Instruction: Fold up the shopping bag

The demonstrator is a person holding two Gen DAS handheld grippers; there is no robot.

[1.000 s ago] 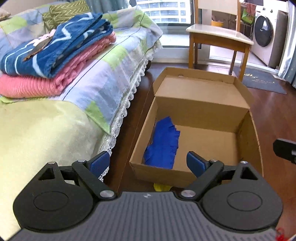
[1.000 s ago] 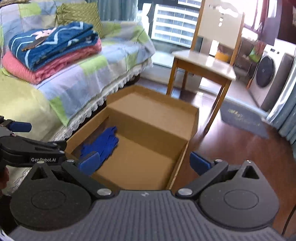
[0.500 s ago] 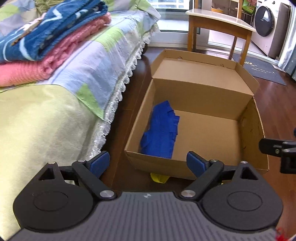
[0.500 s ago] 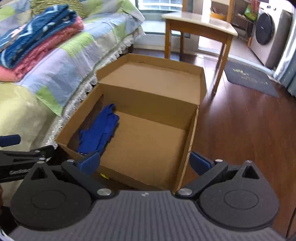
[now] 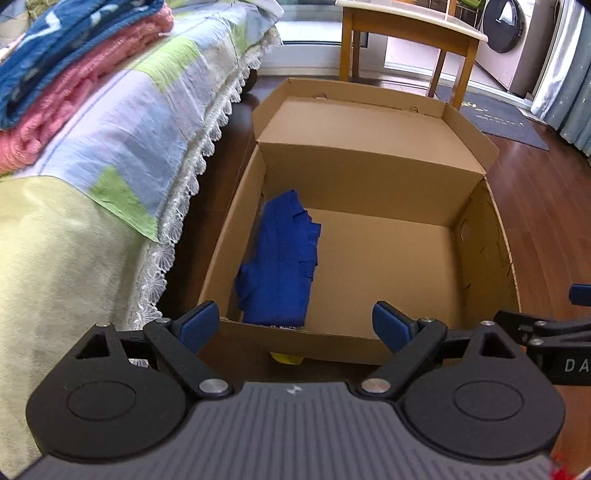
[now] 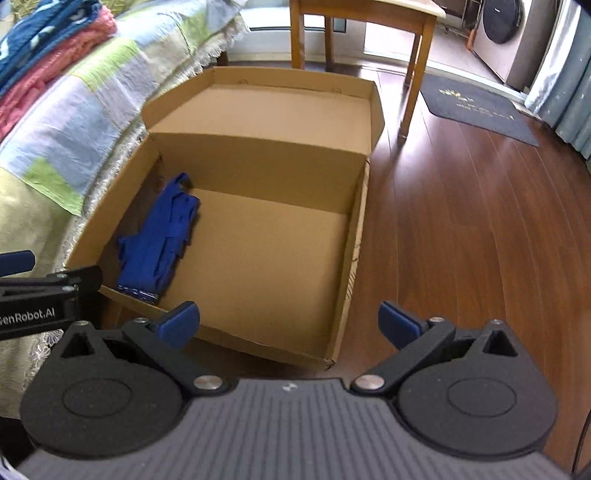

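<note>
Dark polished wooden floor (image 6: 461, 229); patchwork-quilted bed (image 5: 122, 122) beside it. Open corrugated cardboard box (image 5: 369, 173) on the floor holds the crumpled blue fabric shopping bag (image 5: 280, 269) against its left wall. Left gripper (image 5: 295, 325) and right gripper (image 6: 288, 321): jaws apart, empty.

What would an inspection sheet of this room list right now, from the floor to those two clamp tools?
Surface: dark wooden floor, bare beside the box.
Job's things: blue shopping bag, folded or bunched, lying inside the open cardboard box against its left wall.
Clutter: small yellow scrap on the floor at the box's near wall.
Grippers: left gripper open, empty, hovering above the box's near edge; right gripper open, empty.
Cables: nothing seen.
Surroundings: bed with patchwork cover, stacked pink and blue blankets, wooden chair, washing machine, dark doormat.
</note>
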